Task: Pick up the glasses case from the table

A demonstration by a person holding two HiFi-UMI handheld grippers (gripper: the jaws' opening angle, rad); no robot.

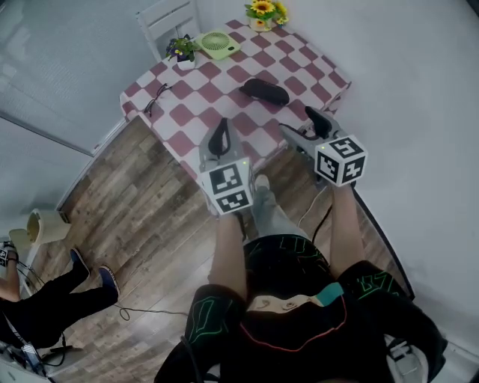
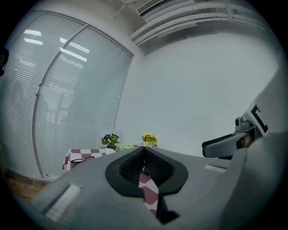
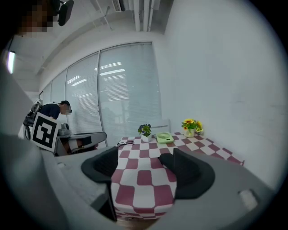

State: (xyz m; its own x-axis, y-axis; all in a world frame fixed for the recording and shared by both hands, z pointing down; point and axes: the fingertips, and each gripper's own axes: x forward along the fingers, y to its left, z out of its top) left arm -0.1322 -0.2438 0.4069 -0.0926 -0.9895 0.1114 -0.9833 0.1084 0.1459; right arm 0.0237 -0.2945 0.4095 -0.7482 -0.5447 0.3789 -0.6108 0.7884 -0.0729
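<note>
Wearer's lap: nearest the head camera; black shorts with green line pattern, both forearms reaching forward from it.
Floor: grey-brown wood planks, with a thin dark cable lying loose on it.
Table: covered in a red-and-white checked cloth that hangs over the near edge; stands in a corner by pale walls.
Second person: at the lower left of the head view; dark trousers and blue shoes.
Chair: white, slatted back, at the table's far left side.
Left gripper: held over the near table edge. Its own view has the left gripper with pads clenched together at the tips, nothing between them.
Right gripper: near the table's near right edge. In its own view the right gripper has its jaws spread wide and empty, checked cloth showing between them.
Glasses case: black, oblong, lying flat on the cloth past both grippers, nearer the right one; touched by neither.
Green round item: flat on the far part of the cloth.
Sunflower pot: far corner.
Purple-flower pot: just beside the green round item.
Spectacles: dark frame, left edge of the cloth.
</note>
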